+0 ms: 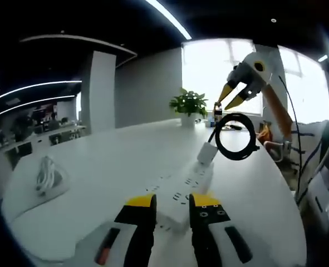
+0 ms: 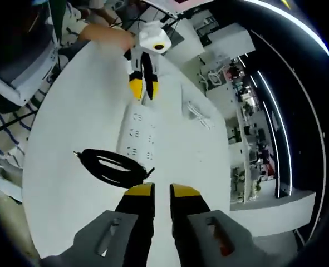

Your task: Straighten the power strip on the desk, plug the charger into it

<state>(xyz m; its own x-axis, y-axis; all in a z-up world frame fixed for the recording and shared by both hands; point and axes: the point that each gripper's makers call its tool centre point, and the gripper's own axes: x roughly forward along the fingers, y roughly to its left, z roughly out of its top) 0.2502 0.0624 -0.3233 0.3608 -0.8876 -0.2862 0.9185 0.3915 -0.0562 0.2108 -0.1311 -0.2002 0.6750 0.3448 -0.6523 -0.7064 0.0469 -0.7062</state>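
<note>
A white power strip (image 1: 187, 186) lies on the white desk (image 1: 108, 167), running away from me. My left gripper (image 1: 173, 201) is shut on its near end, one jaw on each side. A white charger (image 1: 207, 153) stands on the strip's far end, and its black coiled cable (image 1: 236, 137) rises upright above it. My right gripper (image 1: 232, 97) hovers just above the coil, its jaws slightly apart. In the right gripper view the right gripper (image 2: 161, 192) is open by a narrow gap with nothing between its jaws. The coiled cable (image 2: 111, 164) lies just ahead of it, then the power strip (image 2: 137, 125) and the left gripper (image 2: 144, 89).
A loose white cable bundle (image 1: 45, 176) rests at the desk's left; it also shows as the white cable bundle (image 2: 198, 114). A potted plant (image 1: 189, 103) stands at the far end. Chairs and the desk edge (image 1: 289, 211) are at the right. A person's hand (image 2: 106, 34) holds the left gripper.
</note>
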